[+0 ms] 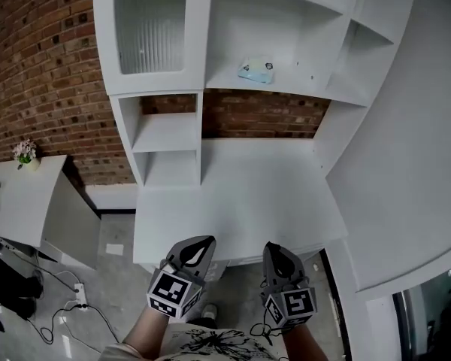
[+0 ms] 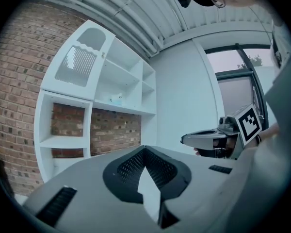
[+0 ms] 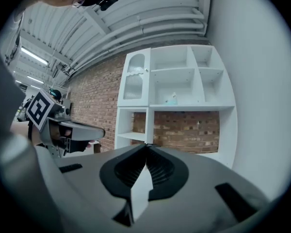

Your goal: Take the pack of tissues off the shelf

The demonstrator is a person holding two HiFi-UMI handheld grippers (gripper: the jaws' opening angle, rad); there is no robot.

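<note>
Pack of tissues (image 1: 255,70): lying flat on the wide middle shelf (image 1: 301,87) of the white shelf unit (image 1: 156,81), right of the ribbed-glass door (image 1: 150,30), above the bare brick wall (image 1: 259,115) and the white worktop (image 1: 233,194). Left tongs (image 1: 207,241) and right tongs (image 1: 271,247): side by side at the worktop's near edge, well apart from the pack, tips pointed toward the shelf unit. On both tongs the jaws meet at the tips with nothing between them; neither touches the worktop.
</note>
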